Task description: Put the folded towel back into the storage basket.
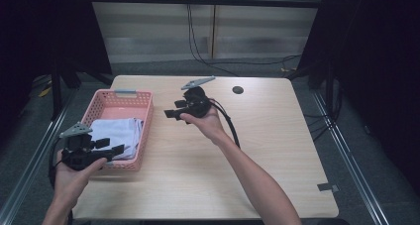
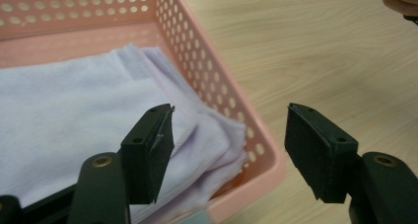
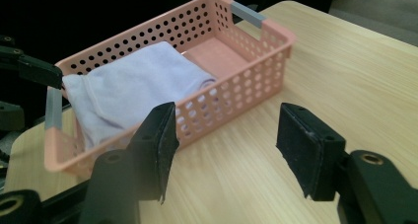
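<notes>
While both the left claw [image 2: 229, 152] and right claw [image 3: 226, 150] gape empty, the basket [image 1: 143, 131] wall hides the folded cloth [image 1: 116, 136] edge

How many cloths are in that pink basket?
1: a folded lilac cloth fills the near end of the pink basket, beside the left gripper. Its stacked folds could hide another.

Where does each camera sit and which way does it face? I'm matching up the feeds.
High view: above the person's side, looking forward and down on the table; forearms, both hands, left gripper and right gripper.
Left gripper view: on the left gripper, over the basket corner and towel; open jaws.
Right gripper view: on the right gripper, facing the basket across the table; open jaws.
All share basket and towel.
</notes>
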